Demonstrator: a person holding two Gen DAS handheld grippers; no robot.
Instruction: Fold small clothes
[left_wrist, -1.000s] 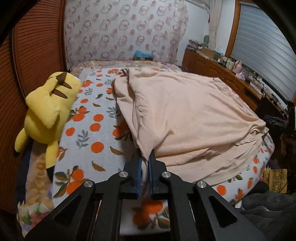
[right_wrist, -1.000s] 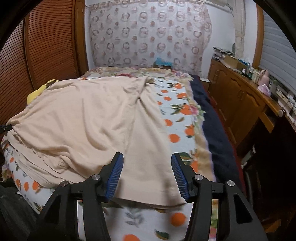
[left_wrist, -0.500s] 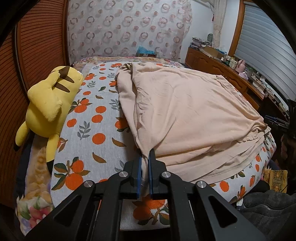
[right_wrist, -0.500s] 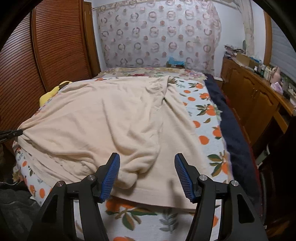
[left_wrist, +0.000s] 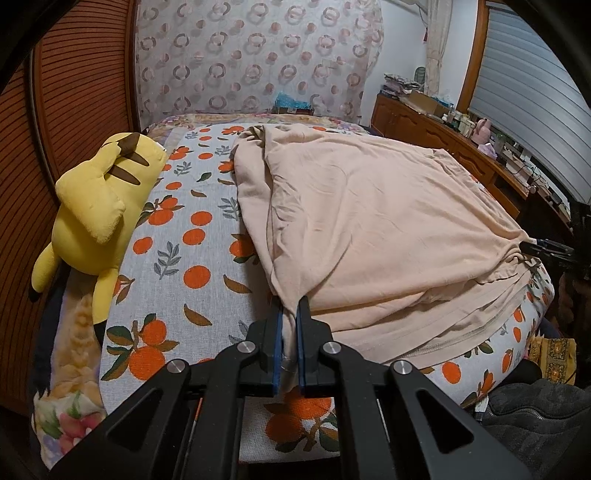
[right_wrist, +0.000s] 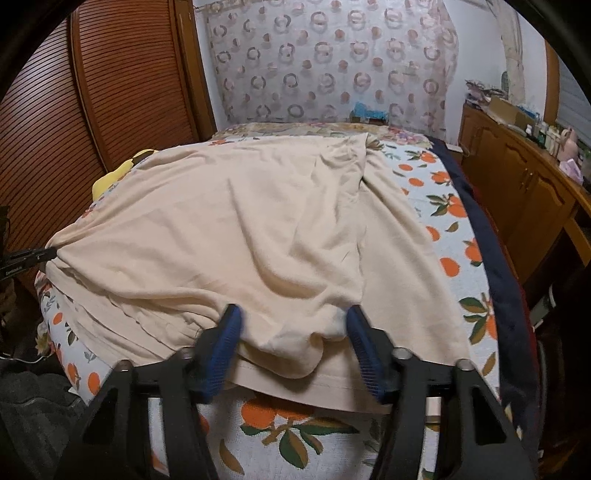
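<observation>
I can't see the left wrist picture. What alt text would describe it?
The left gripper, its jaws shut, pinches a corner of a beige garment spread over an orange-print bedspread. A yellow plush toy lies along the bed's left edge, by a wooden louvred door.

Pale peach garment (left_wrist: 373, 221) on a white bedspread (left_wrist: 184, 266) printed with oranges and green-and-brown leaves; yellow plush toy (left_wrist: 96, 206) with brown stripes; ring-patterned curtain (left_wrist: 251, 55); black grippers with blue pads (right_wrist: 227, 341).
</observation>
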